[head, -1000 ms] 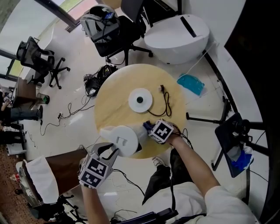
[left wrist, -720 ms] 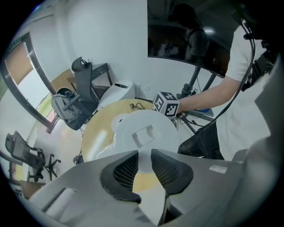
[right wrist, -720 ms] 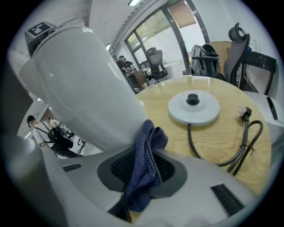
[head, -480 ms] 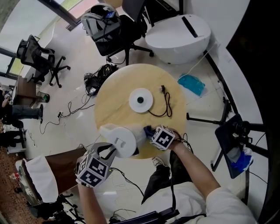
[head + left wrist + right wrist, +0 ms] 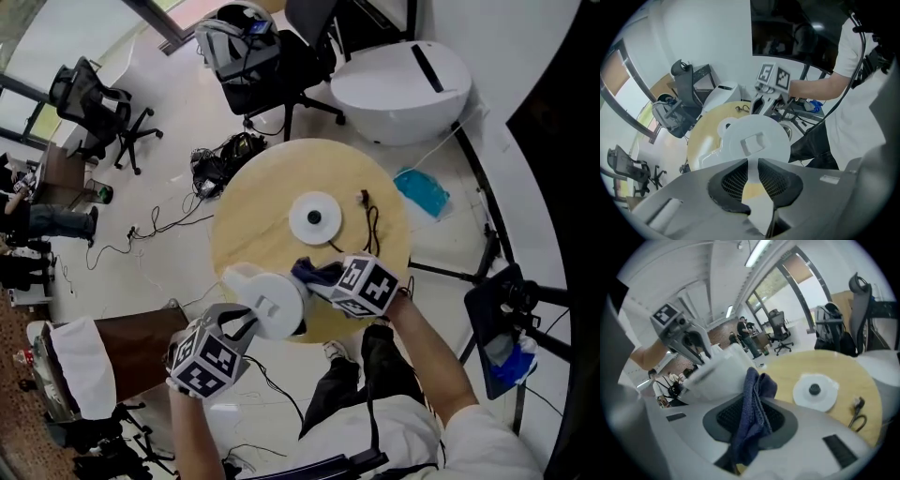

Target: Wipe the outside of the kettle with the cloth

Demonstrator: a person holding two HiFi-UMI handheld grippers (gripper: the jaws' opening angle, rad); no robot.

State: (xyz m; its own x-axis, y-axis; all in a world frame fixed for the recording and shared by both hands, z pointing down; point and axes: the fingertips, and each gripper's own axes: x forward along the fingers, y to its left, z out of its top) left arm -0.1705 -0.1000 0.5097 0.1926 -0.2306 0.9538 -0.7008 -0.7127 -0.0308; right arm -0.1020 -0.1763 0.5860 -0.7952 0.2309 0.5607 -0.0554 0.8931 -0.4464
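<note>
The kettle (image 5: 272, 302) stands close to the round bench's (image 5: 267, 197) rim at 7 o'clock. Bare wood lies open from 9 through 1 o'clock around the charging base (image 5: 315, 217) at centre, with a cord (image 5: 371, 230) at its 3 o'clock. The left gripper (image 5: 240, 325) reaches in from 7 o'clock; its fingers (image 5: 733, 180) have just been closing and clamp the kettle's handle. The right gripper (image 5: 325, 278), at the kettle's 3 o'clock side, has its fingers (image 5: 776, 417) pinched on the blue cloth (image 5: 752, 404), which lies against the kettle's wall. Compared with a second ago, the right gripper sits higher and the cloth has climbed towards the lid.
</note>
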